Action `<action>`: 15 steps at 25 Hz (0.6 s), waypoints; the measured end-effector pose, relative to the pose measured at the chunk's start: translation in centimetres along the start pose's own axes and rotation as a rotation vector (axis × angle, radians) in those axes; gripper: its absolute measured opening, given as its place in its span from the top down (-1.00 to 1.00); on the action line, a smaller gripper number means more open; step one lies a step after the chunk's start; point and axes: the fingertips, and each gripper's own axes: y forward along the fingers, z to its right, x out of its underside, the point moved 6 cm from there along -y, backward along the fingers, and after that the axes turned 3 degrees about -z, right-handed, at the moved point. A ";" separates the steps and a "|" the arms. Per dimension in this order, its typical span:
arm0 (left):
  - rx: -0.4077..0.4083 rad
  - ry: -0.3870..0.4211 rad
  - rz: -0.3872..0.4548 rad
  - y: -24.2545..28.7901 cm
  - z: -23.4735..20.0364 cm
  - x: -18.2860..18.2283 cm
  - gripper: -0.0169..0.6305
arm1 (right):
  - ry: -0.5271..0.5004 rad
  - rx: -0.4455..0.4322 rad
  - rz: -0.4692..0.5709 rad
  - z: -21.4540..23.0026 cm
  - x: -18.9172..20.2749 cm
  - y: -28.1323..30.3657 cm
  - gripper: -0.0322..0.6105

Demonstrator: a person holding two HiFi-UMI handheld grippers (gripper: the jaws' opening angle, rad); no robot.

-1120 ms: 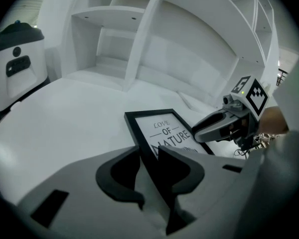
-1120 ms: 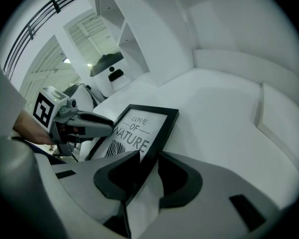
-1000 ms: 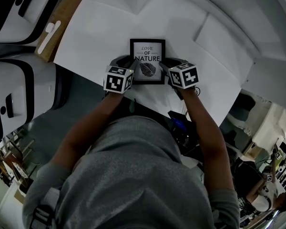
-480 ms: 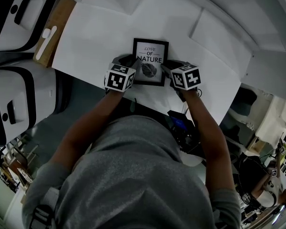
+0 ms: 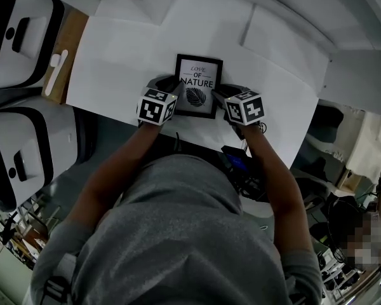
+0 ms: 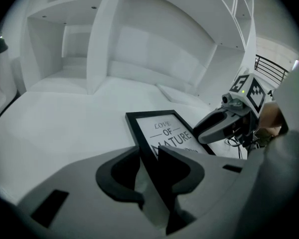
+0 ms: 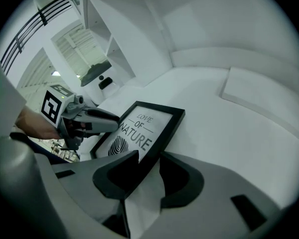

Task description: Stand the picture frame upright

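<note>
— What has my left gripper (image 6: 149,153) got?
— It's clamped on the left edge of the black rectangular picture frame (image 5: 198,84), which is face up on your white tabletop (image 5: 114,68), near its front edge.
— And my right gripper (image 7: 149,156)?
— Its jaws have just been opening. The frame's right edge sits loose between them.

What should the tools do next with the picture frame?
Probably close the right tool on the picture frame: its jaws have just been opening around that edge, the left tool already grips, and the frame lies face-up.
</note>
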 end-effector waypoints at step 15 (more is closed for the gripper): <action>0.058 0.071 -0.047 1.7 3.0 -0.9 0.58 | 0.084 0.025 0.035 1.5 2.8 -2.3 0.46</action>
